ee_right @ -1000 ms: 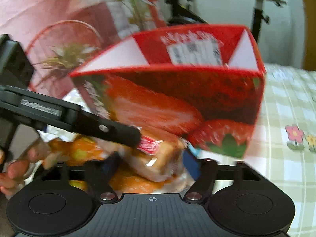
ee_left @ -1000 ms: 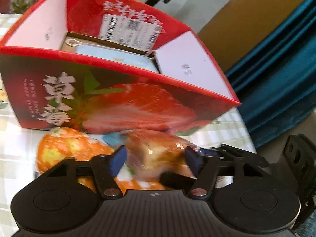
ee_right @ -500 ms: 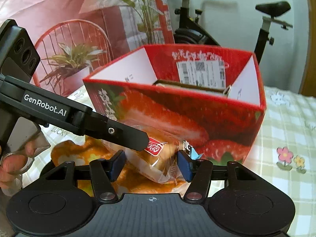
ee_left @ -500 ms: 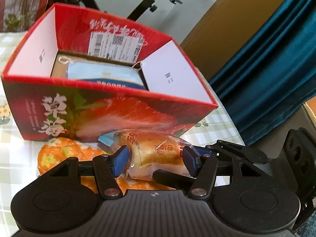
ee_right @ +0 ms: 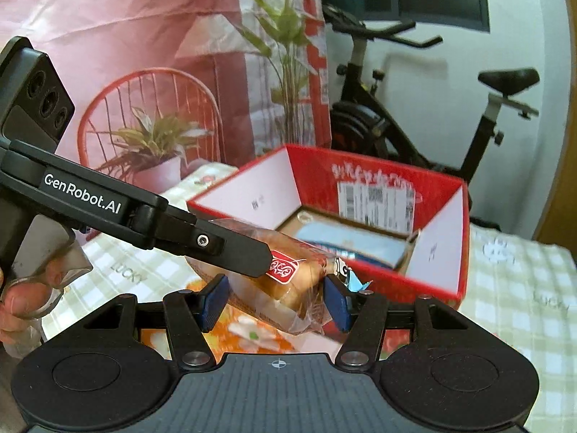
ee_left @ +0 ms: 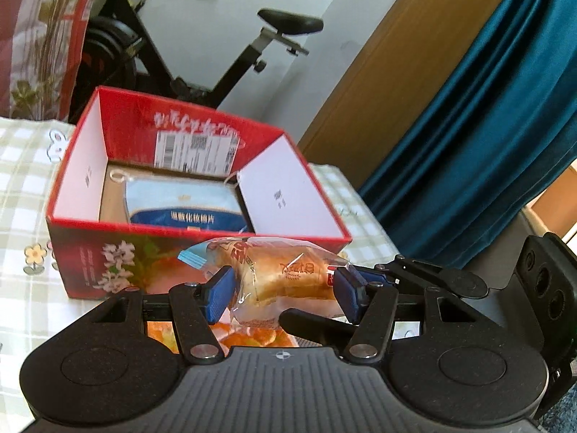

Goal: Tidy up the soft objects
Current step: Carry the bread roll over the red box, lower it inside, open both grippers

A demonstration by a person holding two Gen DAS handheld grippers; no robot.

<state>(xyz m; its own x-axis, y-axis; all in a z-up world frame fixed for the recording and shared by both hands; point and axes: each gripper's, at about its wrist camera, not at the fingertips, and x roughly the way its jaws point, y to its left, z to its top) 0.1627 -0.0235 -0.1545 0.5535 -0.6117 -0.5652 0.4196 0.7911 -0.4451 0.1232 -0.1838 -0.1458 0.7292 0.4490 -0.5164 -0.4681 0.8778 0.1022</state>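
Beyond both grippers stands an open red box [ee_left: 90, 252] on the checked tablecloth [ee_left: 21, 187], a blue packet [ee_left: 180, 202] inside. Between them, the wrapped bread [ee_left: 285, 278] hangs above an orange packet [ee_left: 249, 339]; left gripper [ee_left: 281, 292] and right gripper [ee_right: 274, 299], both half-spread, apparently pinch it.

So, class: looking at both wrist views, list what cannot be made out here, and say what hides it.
- Orange packet: left wrist view, mostly covered by the bread bag and tool body.
- Blue pack in the red box: right wrist view, blurred, print unreadable.
- Box floor: both views, partly hidden by its near wall.
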